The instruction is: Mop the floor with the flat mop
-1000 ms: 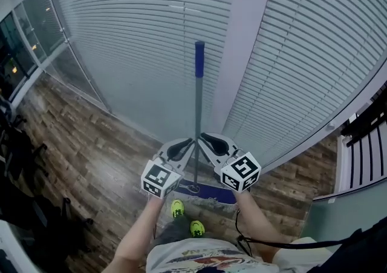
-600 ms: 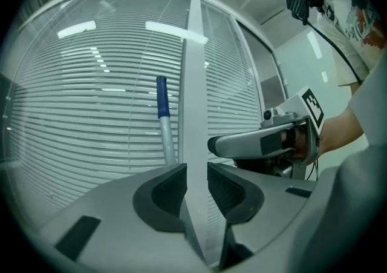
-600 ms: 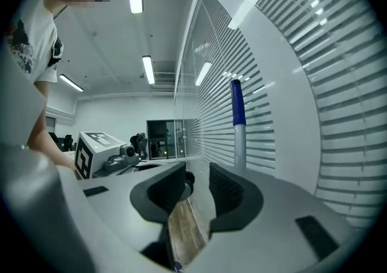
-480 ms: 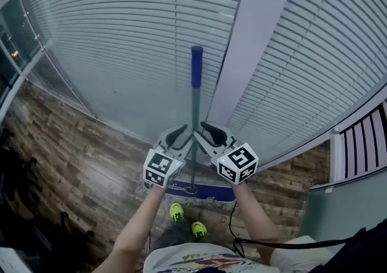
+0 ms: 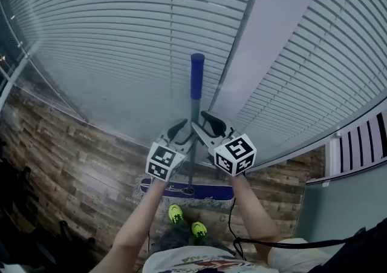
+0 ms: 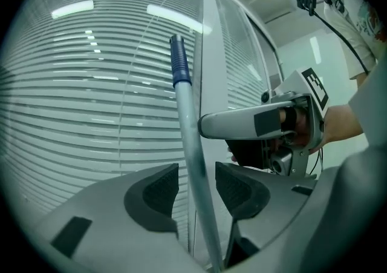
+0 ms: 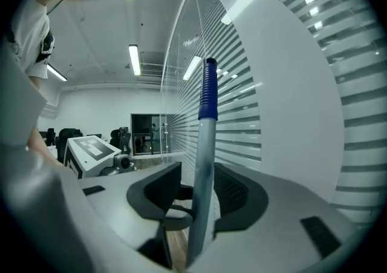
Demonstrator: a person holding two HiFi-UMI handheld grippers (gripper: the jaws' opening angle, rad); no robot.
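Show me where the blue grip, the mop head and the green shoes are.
Blue grip (image 5: 197, 75): head view, middle of the grip.
Mop head (image 5: 211, 192): head view, right half of its blue top.
Green shoes (image 5: 176, 211): head view, the left shoe.

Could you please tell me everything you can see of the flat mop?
The flat mop stands nearly upright before the blind-covered glass wall. It has a blue grip on top, a thin grey metal-looking pole, and a flat blue head with a pale fringe lying on the wood-look floor. The pole runs between the jaws of the left gripper and right gripper; both have just been opening, and neither seems to clamp it.
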